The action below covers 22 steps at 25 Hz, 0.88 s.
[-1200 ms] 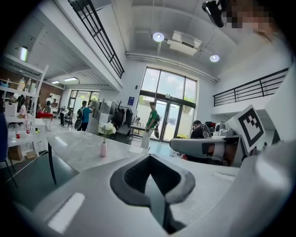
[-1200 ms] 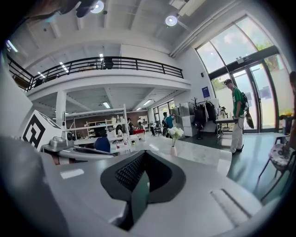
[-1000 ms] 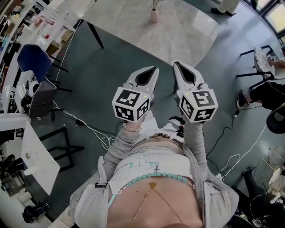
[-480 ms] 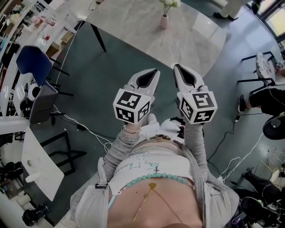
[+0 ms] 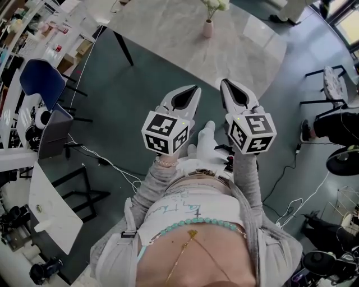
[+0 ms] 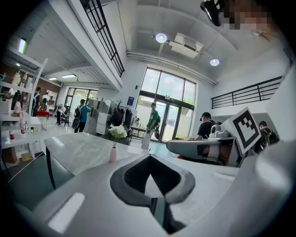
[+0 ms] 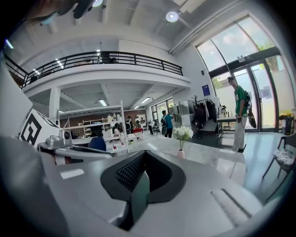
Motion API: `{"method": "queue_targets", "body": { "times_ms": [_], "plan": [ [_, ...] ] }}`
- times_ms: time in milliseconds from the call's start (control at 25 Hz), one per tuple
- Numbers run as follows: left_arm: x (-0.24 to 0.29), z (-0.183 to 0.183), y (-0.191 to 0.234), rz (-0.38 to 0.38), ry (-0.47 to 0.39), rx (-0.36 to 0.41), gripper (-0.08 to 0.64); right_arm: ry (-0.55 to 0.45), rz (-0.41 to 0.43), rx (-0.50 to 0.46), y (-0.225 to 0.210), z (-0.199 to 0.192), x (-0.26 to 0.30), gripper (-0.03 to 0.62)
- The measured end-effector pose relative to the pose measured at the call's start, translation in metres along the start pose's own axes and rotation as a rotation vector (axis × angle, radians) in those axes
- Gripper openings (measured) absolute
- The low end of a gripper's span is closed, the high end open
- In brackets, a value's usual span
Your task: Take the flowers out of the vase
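— Pink vase (image 5: 208, 29): where does it stand?

— On the far part of the pale, marble-look table (image 5: 168, 33), a little right of the middle in the head view and well apart from both grippers.

— Which way does it point?

— Upright. Its long axis runs straight up from the tabletop, with the narrow neck on top. The flowers (image 5: 214, 4) are in it. Their thin stems rise from the neck and the white heads bunch above.

— How many of each?

— One vase, one table and one bunch of flowers. The heads are too small to count singly.

— And the left gripper (image 5: 193, 88)?

— It is held out in front of the person's body, over the grey-green floor (image 5: 129, 112), with its tips aimed at the far table. Its own view shows the jaws closed tip to tip with nothing between them. The vase appears left of the tips there, far off.

— The right gripper (image 5: 224, 84)?

— It is beside the left one and near it, pointing the same way. Its jaws are closed and empty too, and in its view the vase stands right of the tips. A white shoe (image 5: 205, 139) shows on the floor between the two grippers, and one blue chair (image 5: 42, 78) stands at the left.
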State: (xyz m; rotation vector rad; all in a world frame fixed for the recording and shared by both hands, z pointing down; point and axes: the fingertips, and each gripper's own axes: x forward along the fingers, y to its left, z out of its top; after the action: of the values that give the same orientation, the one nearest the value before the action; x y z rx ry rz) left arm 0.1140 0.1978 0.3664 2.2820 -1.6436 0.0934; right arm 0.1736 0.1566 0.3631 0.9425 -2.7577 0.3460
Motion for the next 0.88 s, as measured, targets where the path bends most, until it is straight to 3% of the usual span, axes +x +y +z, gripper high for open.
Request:
{"method": "queue_targets", "body": {
  "times_ms": [480,880],
  "plan": [
    [0.055,0.021,0.059,0.07,0.028,-0.01,0.0,0.029,0.082,-0.01,-0.031,0.024,0.084,0.026],
    [0.1,0.036,0.085,0.09,0.042,-0.015,0.0,0.033,0.088,0.005,-0.073,0.038,0.118,0.026]
  ]
}}
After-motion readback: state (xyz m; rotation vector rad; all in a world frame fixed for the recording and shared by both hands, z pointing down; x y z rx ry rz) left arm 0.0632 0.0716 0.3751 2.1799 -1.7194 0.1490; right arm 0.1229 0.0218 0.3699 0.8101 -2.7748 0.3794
